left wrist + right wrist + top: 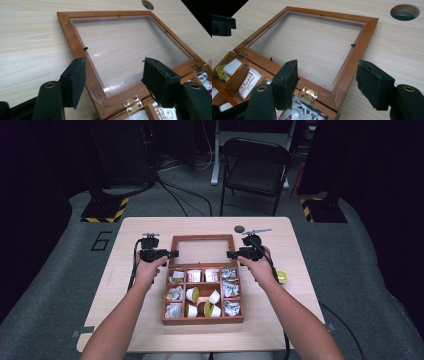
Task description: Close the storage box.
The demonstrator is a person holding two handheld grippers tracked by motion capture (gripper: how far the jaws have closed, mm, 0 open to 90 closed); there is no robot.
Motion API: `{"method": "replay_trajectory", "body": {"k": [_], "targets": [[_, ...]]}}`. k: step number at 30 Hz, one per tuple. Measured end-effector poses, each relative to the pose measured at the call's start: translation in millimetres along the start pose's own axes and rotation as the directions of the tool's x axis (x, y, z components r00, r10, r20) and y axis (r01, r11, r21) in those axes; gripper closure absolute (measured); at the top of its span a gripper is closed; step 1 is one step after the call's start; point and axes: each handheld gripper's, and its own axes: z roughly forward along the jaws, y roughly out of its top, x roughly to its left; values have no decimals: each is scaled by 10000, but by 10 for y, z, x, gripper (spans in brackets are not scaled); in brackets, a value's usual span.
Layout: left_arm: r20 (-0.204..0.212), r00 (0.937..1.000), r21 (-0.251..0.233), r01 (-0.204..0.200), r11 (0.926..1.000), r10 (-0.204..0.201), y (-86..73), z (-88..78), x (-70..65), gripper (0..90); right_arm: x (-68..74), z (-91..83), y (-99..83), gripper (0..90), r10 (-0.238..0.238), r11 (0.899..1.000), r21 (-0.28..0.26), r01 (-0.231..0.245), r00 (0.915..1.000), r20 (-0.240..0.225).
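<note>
**Closing the lid evenly**

Pale wooden table (150,330) carries my compartment box (202,319), its glazed lid (352,65) lying flat open behind. My left gripper (113,82) and right gripper (328,85) gape empty beside the frame; I should grip both side rails together and swing level.

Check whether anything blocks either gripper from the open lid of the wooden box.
Nothing visible does. The left gripper and right gripper hover with jaws open over the lid's hinged corners, the lid lying flat on the table.

open tongs (113,83), glass lid (130,47), brass hinge (132,104)
</note>
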Motion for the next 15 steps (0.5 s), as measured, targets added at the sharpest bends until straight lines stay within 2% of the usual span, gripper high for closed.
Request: {"method": "replay_trajectory", "body": {"k": [7, 13, 14, 15], "targets": [[-202, 9998, 130, 59, 9999, -56, 17, 85, -7, 330, -54, 85, 2, 321, 256, 9995, 159, -256, 9997, -2], [-108, 9999, 326, 0, 9995, 4, 19, 158, -55, 316, -50, 138, 0, 298, 391, 9985, 381, -393, 9992, 64], [-143, 9999, 319, 83, 9995, -78, 14, 172, -67, 315, -58, 155, -3, 296, 227, 9991, 346, -228, 9997, 43], [-144, 9999, 383, -2, 9993, 7, 13, 180, -62, 316, -45, 162, -4, 296, 364, 9982, 478, -365, 9993, 46]]}}
